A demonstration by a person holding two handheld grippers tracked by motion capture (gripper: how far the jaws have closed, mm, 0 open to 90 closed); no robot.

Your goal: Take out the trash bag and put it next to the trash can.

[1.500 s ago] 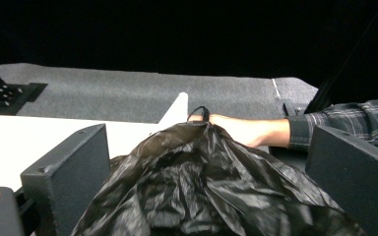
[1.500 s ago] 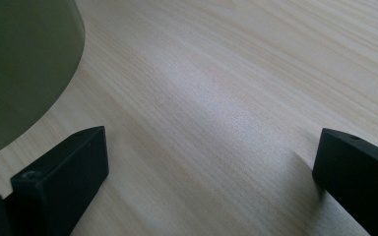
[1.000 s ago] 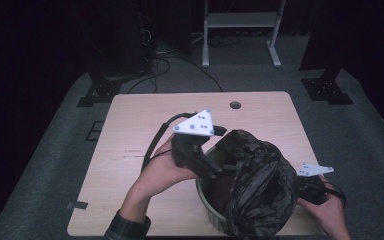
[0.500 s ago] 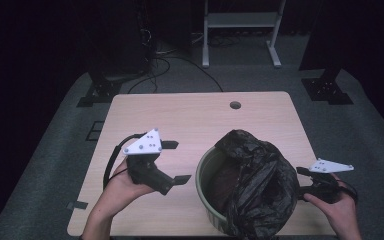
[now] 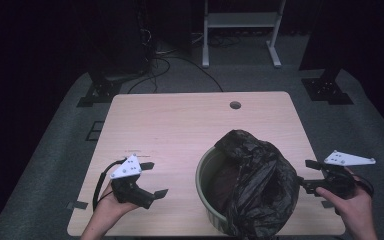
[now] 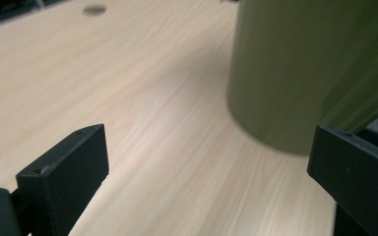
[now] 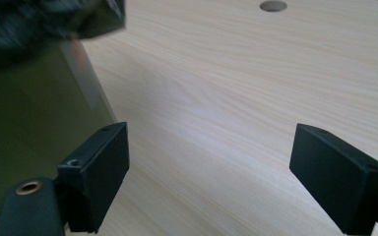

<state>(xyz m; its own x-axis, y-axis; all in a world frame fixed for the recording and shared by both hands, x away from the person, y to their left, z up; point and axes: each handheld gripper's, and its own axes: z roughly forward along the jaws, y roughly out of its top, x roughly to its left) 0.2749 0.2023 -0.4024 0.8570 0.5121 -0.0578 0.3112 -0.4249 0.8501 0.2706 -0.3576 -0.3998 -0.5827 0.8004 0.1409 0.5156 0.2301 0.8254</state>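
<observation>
1. Because it carries everything, the table (image 5: 180,130) is listed first; a round cable hole (image 5: 235,105) is seen near its far edge.
2. Near the front right edge an olive-green bin (image 5: 207,185) is stood upright, with a black bag (image 5: 260,185) draped over its right rim and pushed partly inside, apparently to line it. Nothing else can be made out inside.
3. To the bin's left, the left tool (image 5: 152,179) is held low with jaws apart and empty.
4. Just beside the bag, the right tool (image 5: 304,175) is held with jaws apart and empty.
</observation>
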